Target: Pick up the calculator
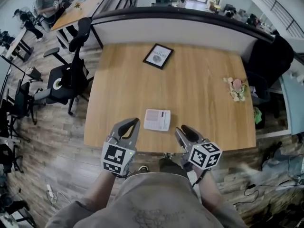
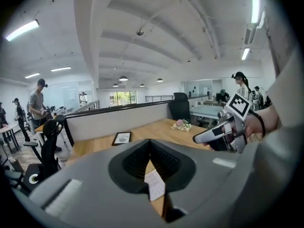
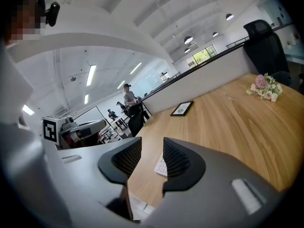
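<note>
- Our right gripper (image 3: 152, 148) has its jaws apart with a clear gap and nothing between them. The dark pads are ribbed and the shells are smooth grey plastic.
- Our left gripper (image 2: 149, 144) has its jaw tips meeting at the top, so it is closed and holds nothing.
- The calculator (image 1: 157, 119) lies flat on the table (image 1: 199, 103), near its front edge. It sits just ahead of both grippers and between them, touched by neither.
- Seen from the right gripper, it sits just beyond the gap, partly behind the right jaw.
- Its longer side runs across us, roughly along the table's near edge.
- We judge both hands about equally near. The right one, already spread, looks better placed to close on it from the side.
- The calculator is a thin, pale slab with rows of small keys. We expect it to be light and slippery on the smooth wood-grain top.
- Farther off are a dark picture frame (image 1: 158, 56) and a small posy of flowers (image 1: 236, 88), both well apart from the calculator.
</note>
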### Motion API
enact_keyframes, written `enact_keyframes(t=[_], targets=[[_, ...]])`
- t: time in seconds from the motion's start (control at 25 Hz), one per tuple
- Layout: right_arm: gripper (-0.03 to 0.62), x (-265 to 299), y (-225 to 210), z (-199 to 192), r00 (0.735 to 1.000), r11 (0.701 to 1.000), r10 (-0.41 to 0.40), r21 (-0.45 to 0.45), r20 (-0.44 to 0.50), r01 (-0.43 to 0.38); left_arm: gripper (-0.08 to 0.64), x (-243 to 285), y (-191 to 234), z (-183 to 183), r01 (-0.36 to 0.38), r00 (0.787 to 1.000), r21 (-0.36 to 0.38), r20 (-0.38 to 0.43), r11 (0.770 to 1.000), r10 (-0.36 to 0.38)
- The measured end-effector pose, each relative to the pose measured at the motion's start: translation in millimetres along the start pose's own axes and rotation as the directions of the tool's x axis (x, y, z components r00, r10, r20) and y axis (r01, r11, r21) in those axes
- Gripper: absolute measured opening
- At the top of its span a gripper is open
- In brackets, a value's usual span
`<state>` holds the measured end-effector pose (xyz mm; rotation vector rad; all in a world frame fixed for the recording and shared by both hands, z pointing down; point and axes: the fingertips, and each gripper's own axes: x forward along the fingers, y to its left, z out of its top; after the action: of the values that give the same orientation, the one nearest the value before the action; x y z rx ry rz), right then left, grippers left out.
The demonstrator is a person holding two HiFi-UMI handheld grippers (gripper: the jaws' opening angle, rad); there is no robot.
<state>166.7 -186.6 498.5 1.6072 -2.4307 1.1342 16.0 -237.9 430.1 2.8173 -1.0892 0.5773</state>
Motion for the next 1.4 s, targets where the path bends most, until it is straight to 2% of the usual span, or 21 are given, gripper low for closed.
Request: enact_keyframes(t=[0.2,0.44,0.64,0.84,1.08,1.4], targets=[[0.124,29.1,-34.9,-9.5,0.991,0.996,0.071,0.068,-0.115,-0.063,0.002,27.4,5.0,-16.6,-0.075,0.994,-0.048,-0.077,0.996,0.071],[0.124,61.8,-63.6,-25.3,0.963,0.985,0.146,0.119,-0.227,-0.121,0.002,45.8,9.9,-45.3,-0.162,0.977,-0.092,-0.157,0.983,0.146],[0.126,83.8,-76.8,-35.6,0.942,0.981,0.171,0.139,-0.287,-0.135,0.002,50.5,16.3,-63.3,-0.206,0.964,-0.126,-0.196,0.970,0.180],[0.140,99.8,-85.0,-47.2,0.931,0.979,0.162,0.172,-0.327,-0.110,0.002,54.6,26.7,-79.5,-0.209,0.959,-0.152,-0.225,0.966,0.173],[0.166,118.7,-100.3,-67.0,0.927,0.972,0.130,0.231,-0.352,-0.049,0.002,67.8,36.7,-101.5,-0.181,0.954,-0.147,-0.265,0.973,0.137],[0.175,134.5,-113.3,-92.0,0.918,0.958,0.092,0.284,-0.387,0.024,0.002,77.2,39.9,-134.0,-0.120,0.946,-0.179,-0.318,0.977,0.058]])
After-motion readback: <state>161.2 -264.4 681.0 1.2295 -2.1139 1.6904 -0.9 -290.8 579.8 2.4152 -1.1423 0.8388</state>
